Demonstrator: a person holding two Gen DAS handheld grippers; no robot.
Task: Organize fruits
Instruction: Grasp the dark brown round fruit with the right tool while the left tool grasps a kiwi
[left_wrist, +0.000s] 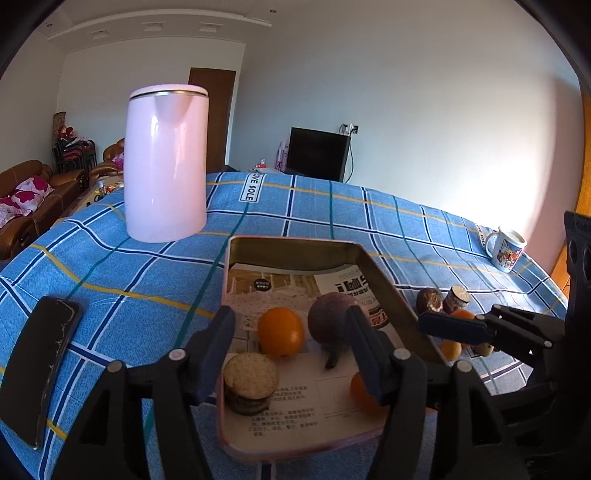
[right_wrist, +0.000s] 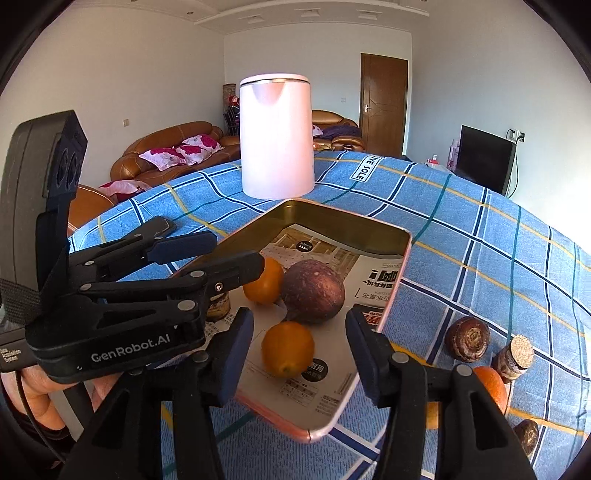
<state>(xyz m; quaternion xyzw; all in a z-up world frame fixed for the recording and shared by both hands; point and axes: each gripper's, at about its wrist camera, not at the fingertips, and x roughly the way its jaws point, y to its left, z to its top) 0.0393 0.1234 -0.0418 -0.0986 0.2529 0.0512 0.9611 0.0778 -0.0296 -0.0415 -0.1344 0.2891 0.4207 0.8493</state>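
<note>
Blue checked cloth (left_wrist: 155, 266) covers the surface. At far left in the left wrist view a black phone (left_wrist: 37, 365) lies flat; a pink kettle (left_wrist: 166, 162) stands upright behind it, just beyond the tray.

Centre: a shallow metal tray (left_wrist: 295, 247), lined with printed paper. Inside it, left to right in the left wrist view: a stack of round biscuits (left_wrist: 251, 382), an orange fruit (left_wrist: 280, 332), a dark purple-brown fruit (left_wrist: 328, 321), and a second orange fruit (right_wrist: 288, 349) nearest the tray's near edge.

Left gripper (left_wrist: 291, 343): jaws wide, empty, hovering over the near end of the tray, straddling the fruits without touching them.

Right gripper (right_wrist: 299, 345): jaws wide, empty, above the tray's near corner, the second orange fruit between the fingers in view but not touched.

Right of the tray, on the cloth: a brown round item (right_wrist: 467, 338), a small cork-topped jar (right_wrist: 515, 356), another orange fruit (right_wrist: 491, 384) partly hidden by the finger. A printed mug (left_wrist: 506, 249) stands far right, well apart.
</note>
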